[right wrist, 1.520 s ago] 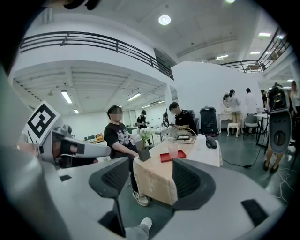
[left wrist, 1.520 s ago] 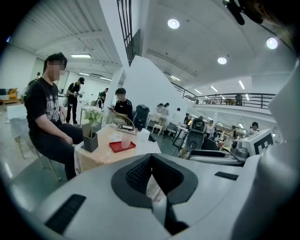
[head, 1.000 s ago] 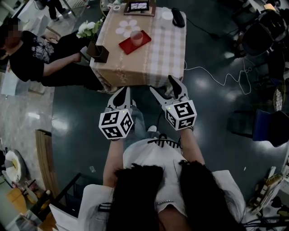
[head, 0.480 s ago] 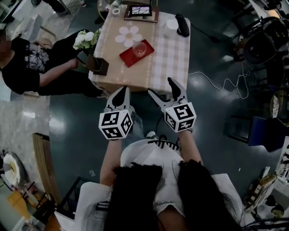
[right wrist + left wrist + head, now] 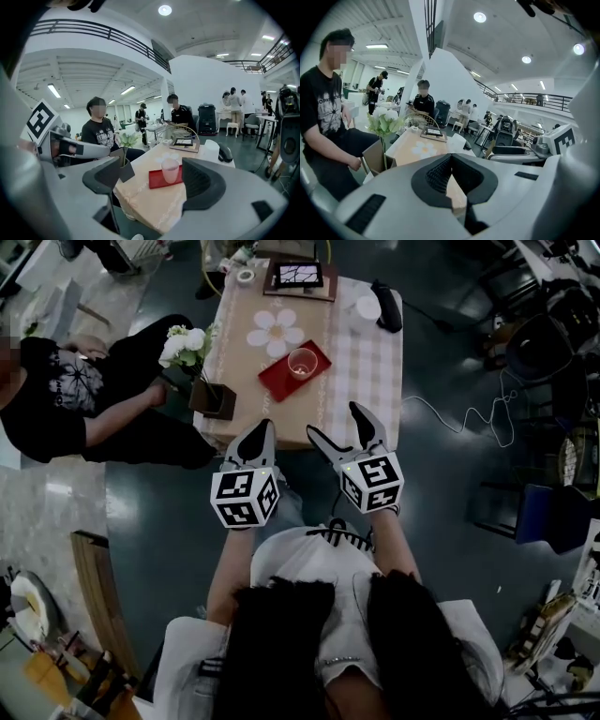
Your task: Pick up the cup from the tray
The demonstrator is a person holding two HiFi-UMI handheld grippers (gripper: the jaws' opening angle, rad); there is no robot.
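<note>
Since nothing is grasped so far, the approach is the step in hand. Nearest, the left tool (image 5: 259,430) hangs with its jaws pressed together and empty. Beside it the right tool (image 5: 336,421) is spreading its jaws, with nothing between them. Both hang short of the near edge of the bench (image 5: 361,367). Farther on, the pink cup (image 5: 302,361) stands upright on the red tray (image 5: 279,381), well apart from either tool. Next, by my judgement, the right tool must travel forward over the cloth and bracket the cup's sides before closing.
</note>
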